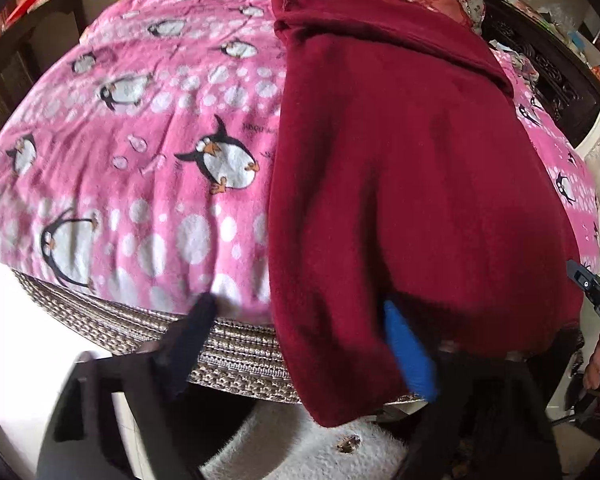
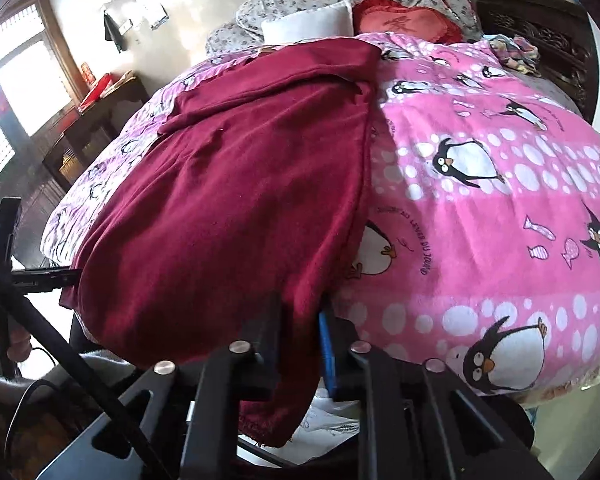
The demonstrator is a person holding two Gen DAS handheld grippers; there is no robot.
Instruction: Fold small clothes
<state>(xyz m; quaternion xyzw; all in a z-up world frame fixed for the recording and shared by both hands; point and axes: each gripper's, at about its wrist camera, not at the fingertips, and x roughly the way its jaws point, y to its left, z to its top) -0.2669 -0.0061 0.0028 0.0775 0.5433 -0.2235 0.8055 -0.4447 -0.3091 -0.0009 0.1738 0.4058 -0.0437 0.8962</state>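
A dark red fleece garment (image 1: pixel 412 184) lies lengthwise on the pink penguin blanket (image 1: pixel 140 140), its near end hanging over the bed edge. My left gripper (image 1: pixel 300 312) is open: its black finger (image 1: pixel 192 340) is on the blanket's edge, its blue-padded finger (image 1: pixel 410 348) under the garment's near hem. In the right wrist view the garment (image 2: pixel 240 200) fills the left half. My right gripper (image 2: pixel 300 320) is shut on the garment's near right corner, and cloth hangs down between the fingers.
Pillows (image 2: pixel 308 24) and a red cushion (image 2: pixel 404 20) lie at the head of the bed. Dark carved furniture (image 2: pixel 540 36) stands on the right, a dark table (image 2: pixel 96 120) on the left. A white fluffy rug (image 1: pixel 300 452) lies below the bed edge.
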